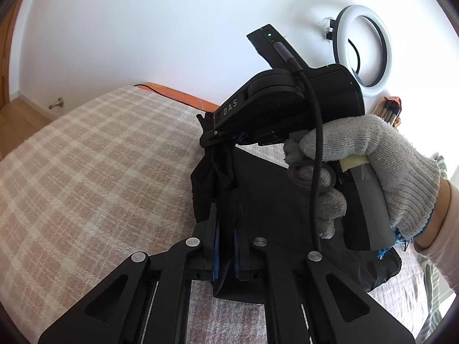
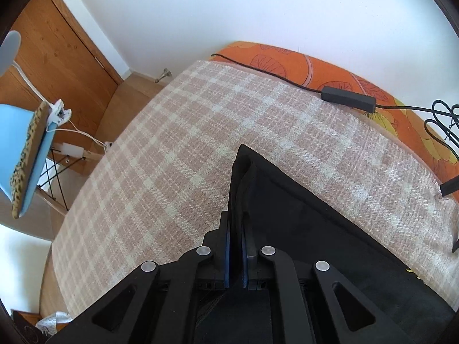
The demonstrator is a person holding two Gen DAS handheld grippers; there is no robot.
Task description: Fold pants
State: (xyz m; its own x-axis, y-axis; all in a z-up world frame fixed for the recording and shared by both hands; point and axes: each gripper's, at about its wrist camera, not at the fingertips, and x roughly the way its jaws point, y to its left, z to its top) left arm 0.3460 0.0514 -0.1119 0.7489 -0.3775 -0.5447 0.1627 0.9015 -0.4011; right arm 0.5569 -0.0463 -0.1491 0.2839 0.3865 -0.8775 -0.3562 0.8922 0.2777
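Both claws are nearly closed, each pinching black pants (image 2: 287, 206) fabric lifted above the plaid blanket (image 2: 172, 143) on the bed. Left claw (image 1: 225, 229) and right claw (image 2: 235, 229) sit close together. Risk, in my judgement: thin grip slips, or bunched layers fold unevenly.

Black pants (image 2: 301, 218), lifted above bed

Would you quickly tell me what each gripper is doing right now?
Left gripper: closed on the black fabric pants, lifted above the plaid blanket.
Right gripper: closed on the same pants.
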